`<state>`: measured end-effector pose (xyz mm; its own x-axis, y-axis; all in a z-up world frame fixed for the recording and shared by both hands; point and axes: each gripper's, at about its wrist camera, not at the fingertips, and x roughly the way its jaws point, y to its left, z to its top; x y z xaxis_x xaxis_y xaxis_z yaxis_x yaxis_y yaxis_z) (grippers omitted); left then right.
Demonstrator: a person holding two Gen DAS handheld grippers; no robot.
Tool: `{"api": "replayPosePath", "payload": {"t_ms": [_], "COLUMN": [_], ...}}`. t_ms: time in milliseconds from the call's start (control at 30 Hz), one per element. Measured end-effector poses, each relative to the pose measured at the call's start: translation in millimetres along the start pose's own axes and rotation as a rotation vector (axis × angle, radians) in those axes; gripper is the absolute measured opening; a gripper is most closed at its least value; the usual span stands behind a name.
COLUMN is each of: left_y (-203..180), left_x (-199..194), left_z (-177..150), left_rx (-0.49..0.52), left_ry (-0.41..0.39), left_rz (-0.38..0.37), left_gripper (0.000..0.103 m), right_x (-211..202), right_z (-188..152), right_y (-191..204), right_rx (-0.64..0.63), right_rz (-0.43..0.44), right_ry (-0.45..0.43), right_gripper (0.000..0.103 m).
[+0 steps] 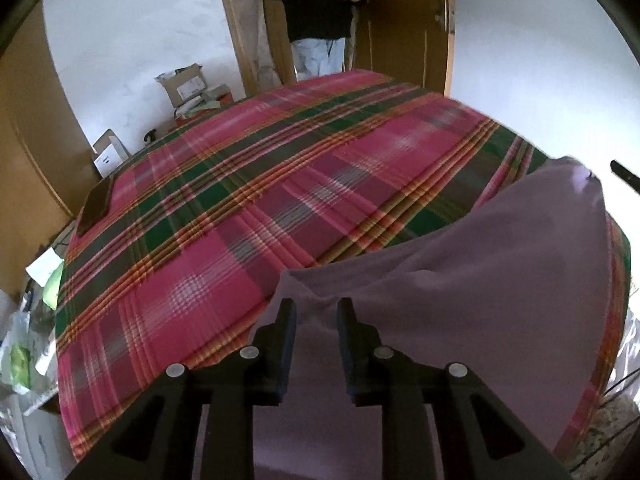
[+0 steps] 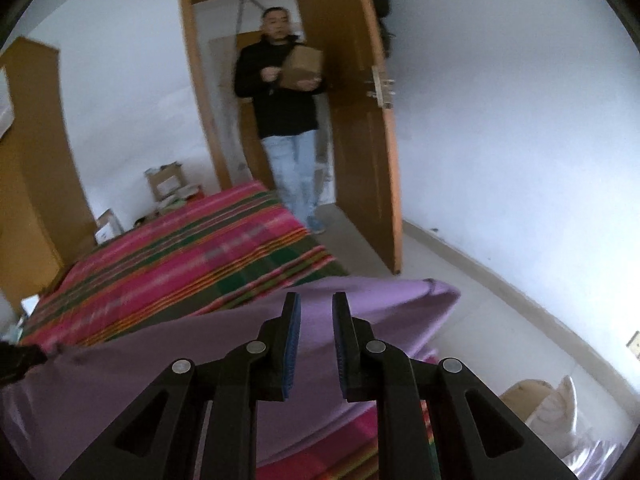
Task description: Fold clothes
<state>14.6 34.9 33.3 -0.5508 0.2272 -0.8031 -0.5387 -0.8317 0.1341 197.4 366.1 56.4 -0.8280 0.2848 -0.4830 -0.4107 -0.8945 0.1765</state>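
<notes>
Here, a plaid bed (image 1: 280, 184) is seen in a white-walled room; a purple cloth (image 1: 500, 272) is stretched across its near edge, between both grippers' parted fingers.

Person (image 2: 286, 120) with cardboard box (image 2: 303, 67) in doorway, plaid bedspread (image 1: 248, 216).

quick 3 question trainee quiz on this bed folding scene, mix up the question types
1. True or false: the purple garment lies on a plaid bedspread.
2. The person in the doorway carries: A) a pillow B) a cardboard box C) a bag
3. Fill in: the door stands ____.

Key: 1 true; 2 B; 3 open
</notes>
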Motion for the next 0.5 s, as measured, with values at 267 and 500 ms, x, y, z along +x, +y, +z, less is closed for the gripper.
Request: {"api": "replayPosePath", "payload": {"t_ms": [267,500], "left_y": [-2,3], "left_x": [24,29], "left_z": [4,5], "left_rx": [0.057,0.039], "left_ry": [0.058,0.056], "left_rz": [0.005,-0.02], "left_gripper": [0.023,0.024], "right_x": [6,22], "right_z": [-6,-15], "right_y": [41,57], "right_rx": [-0.075,-0.078], "right_rz": [0.075,0.109], "right_ry": [0.011,0.085], "right_gripper": [0.017,0.017]}}
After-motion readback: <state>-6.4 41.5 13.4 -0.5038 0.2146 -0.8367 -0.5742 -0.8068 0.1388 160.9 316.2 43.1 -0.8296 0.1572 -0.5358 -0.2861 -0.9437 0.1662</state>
